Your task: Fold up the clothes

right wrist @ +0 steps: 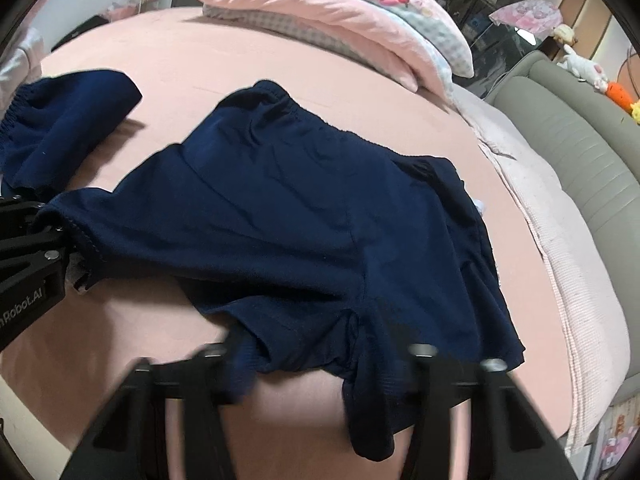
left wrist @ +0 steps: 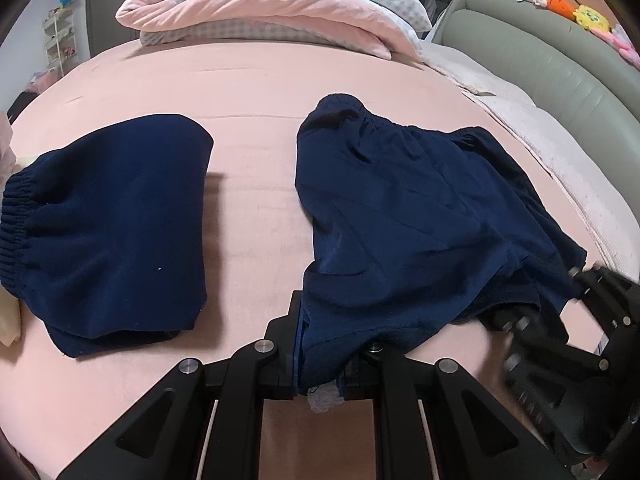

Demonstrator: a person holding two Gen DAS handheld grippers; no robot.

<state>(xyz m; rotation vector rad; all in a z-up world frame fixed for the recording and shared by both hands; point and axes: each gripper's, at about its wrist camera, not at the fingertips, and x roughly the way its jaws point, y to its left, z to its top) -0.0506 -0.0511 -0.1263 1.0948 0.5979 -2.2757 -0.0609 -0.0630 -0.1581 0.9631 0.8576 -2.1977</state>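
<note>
A pink bed (left wrist: pixel 248 92) fills both wrist views, and two navy garments lie on it, well apart.

At the far left, a pair of folded navy shorts (left wrist: pixel 108 220) lies flat, its ribbed elastic waistband pointing toward the left edge. In the right wrist view the same folded pair (right wrist: pixel 68 120) sits at the upper left.

Toward the middle and right, a second pair of navy shorts (left wrist: pixel 404 216) is spread open and rumpled, its gathered waistband at the far side and its leg hems nearest the cameras. The left hand-held gripper (left wrist: pixel 320 356) is clenched on the near left hem; the cloth is pinched between its two black fingers, and a scrap of white fabric shows beneath the navy cloth there. From the right wrist view, that gripper (right wrist: pixel 60 240) enters from the left edge, holding the hem corner.

The right hand-held gripper (right wrist: pixel 320 364) is at the near right leg hem (right wrist: pixel 372 432), which drapes down between its fingers. It is motion-blurred, so whether it is gripping cannot be told. In the left wrist view it appears blurred at the lower right (left wrist: pixel 560 304).

At the back of the bed rests a folded pink quilt (left wrist: pixel 276 4). On the right runs a grey padded headboard (left wrist: pixel 560 64), with plush toys (left wrist: pixel 592 16) lined along its top.
</note>
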